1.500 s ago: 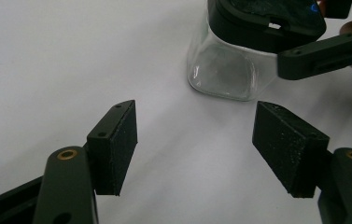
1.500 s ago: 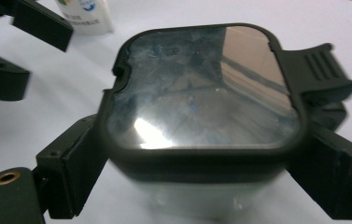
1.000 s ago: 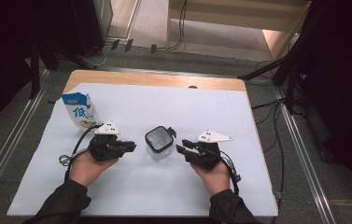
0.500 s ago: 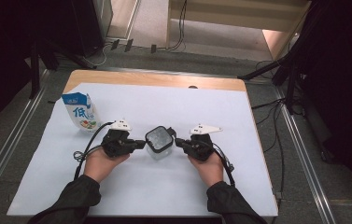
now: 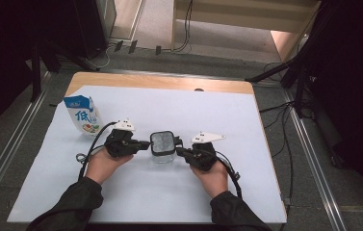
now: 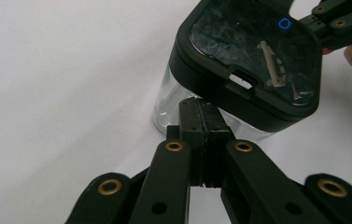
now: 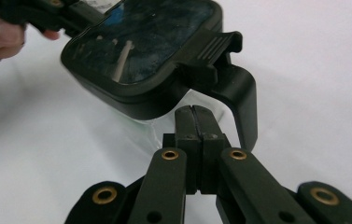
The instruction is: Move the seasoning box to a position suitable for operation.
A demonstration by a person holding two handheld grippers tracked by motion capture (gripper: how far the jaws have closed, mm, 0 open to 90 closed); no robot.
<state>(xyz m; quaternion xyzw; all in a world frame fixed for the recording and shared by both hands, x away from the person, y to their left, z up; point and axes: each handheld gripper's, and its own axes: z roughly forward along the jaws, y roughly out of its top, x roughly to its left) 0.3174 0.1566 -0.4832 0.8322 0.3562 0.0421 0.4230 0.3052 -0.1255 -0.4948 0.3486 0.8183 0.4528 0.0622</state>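
Observation:
A clear jar (image 5: 162, 144) with a square black lid stands on the white sheet at the table's middle. My left gripper (image 5: 145, 143) comes at it from the left, my right gripper (image 5: 178, 150) from the right. In the left gripper view the jaws are pressed together, and the left gripper (image 6: 201, 106) has its tip against the jar (image 6: 253, 51) just under the lid's rim. In the right gripper view the right gripper (image 7: 193, 113) is likewise shut, its tip under the lid's black latch (image 7: 232, 77). Neither gripper holds anything.
A blue-and-white milk carton (image 5: 83, 114) stands upright at the left of the white sheet (image 5: 208, 110), behind my left hand. A strip of bare wood (image 5: 160, 83) runs along the table's far edge. Cables trail from both grippers toward the person.
Both grippers have moved inward toward the jar from either side, and their shut tips now reach it. The jar and the carton have stayed put.

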